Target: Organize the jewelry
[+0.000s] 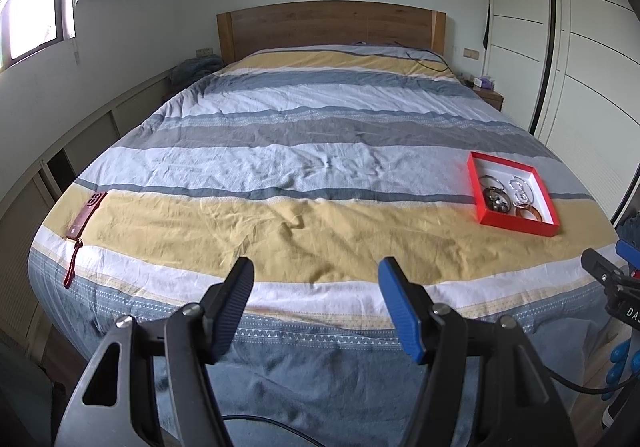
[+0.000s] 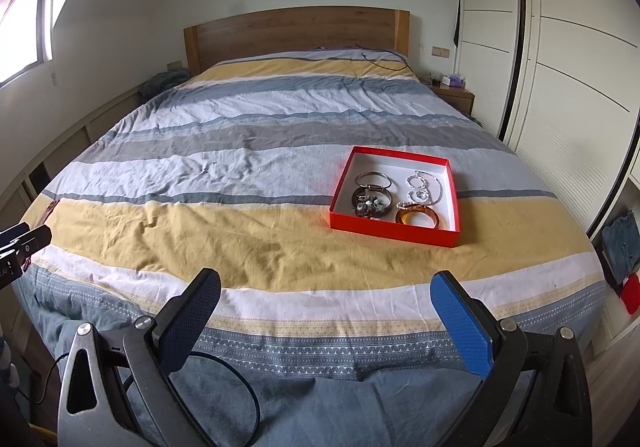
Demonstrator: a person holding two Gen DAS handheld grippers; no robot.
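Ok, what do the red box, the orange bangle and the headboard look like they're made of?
Red box: likely cardboard, matte red outside and white inside, with thin straight walls.
Orange bangle: looks like glossy resin or plastic, amber and translucent; glass can't be ruled out.
Headboard: wood or wood veneer, brown with visible grain and a satin finish.

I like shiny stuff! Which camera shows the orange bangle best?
The right wrist view: the orange bangle lies near the middle, its whole ring visible in the red box. In the left wrist view it is smaller, at the far right, partly hidden by the box wall.
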